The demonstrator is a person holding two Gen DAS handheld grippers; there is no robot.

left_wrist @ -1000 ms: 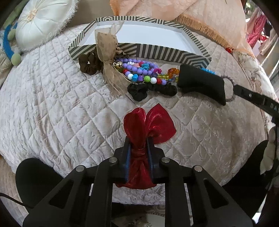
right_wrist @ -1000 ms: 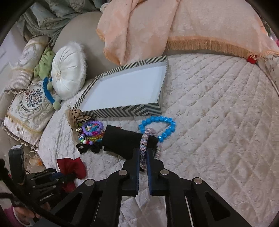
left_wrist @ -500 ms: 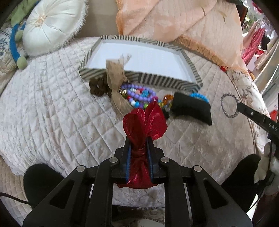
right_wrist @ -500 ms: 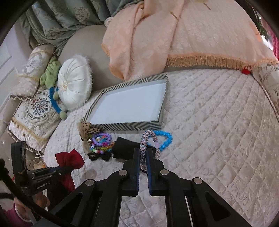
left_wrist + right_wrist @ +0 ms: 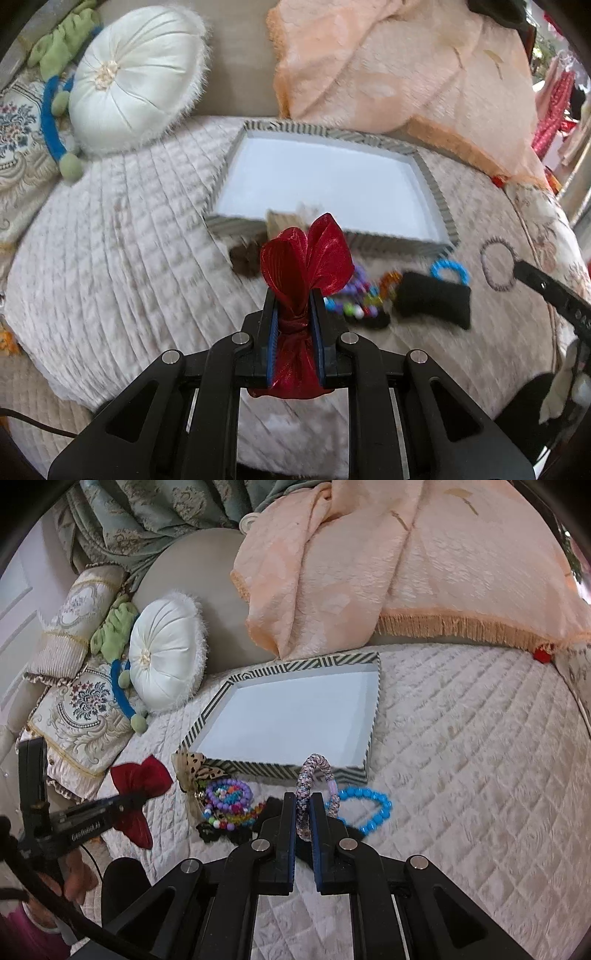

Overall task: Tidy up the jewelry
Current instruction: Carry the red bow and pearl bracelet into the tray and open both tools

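Holding the red bow (image 5: 304, 258) pinched in your left gripper (image 5: 294, 295) and the braided bracelet (image 5: 314, 794) clamped in your right gripper (image 5: 303, 801), you hover short of the empty tray (image 5: 373, 716). Releasing early drops either onto the quilt (image 5: 461, 738).

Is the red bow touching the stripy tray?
Apart. In the right wrist view the red bow hangs in the left gripper, left of the striped tray, with the quilt showing between them.
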